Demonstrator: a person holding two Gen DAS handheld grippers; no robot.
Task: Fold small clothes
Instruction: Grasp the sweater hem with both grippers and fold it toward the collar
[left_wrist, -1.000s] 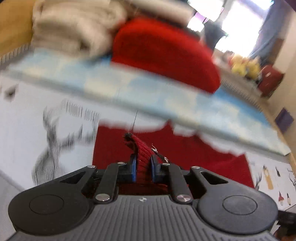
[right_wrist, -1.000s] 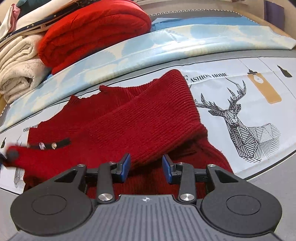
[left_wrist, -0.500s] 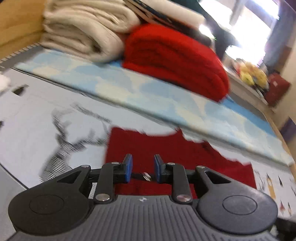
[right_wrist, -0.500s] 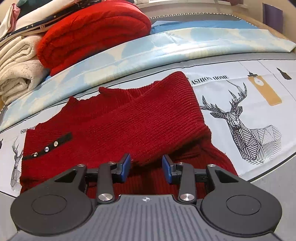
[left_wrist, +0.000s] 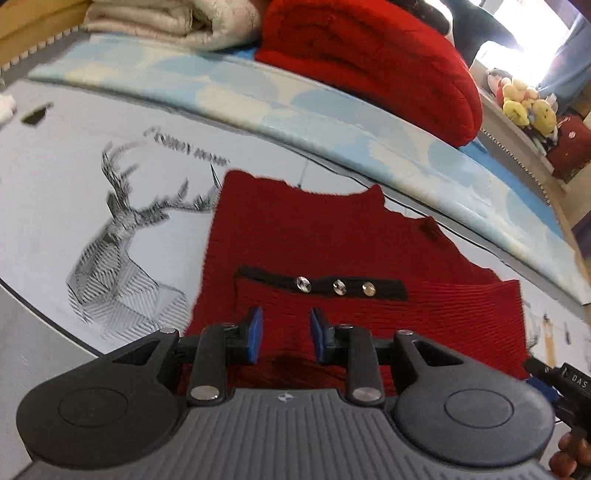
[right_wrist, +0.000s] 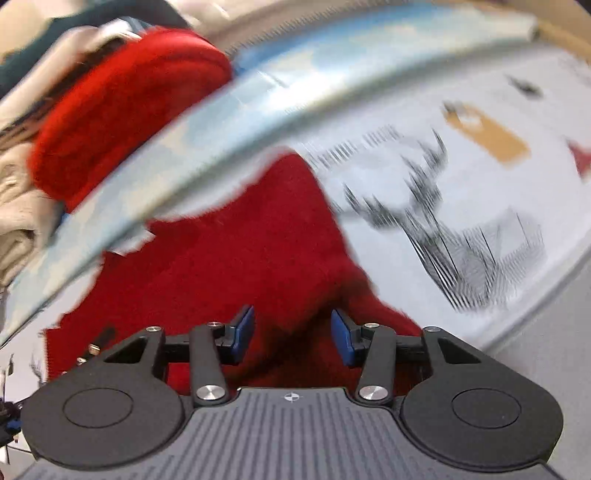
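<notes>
- The near hem of the dark red sweater is hidden under the left claw's body.
- The right wrist view is smeared with blur: the deer print right of the right claw shows only as streaks, its lettering unreadable.
- The sweater's left part there runs behind that claw's housing.
- At the left view's lower right edge, fingers and a black device are cut off.
- The cream bedding far beyond the left claw is cropped by the top edge.
</notes>
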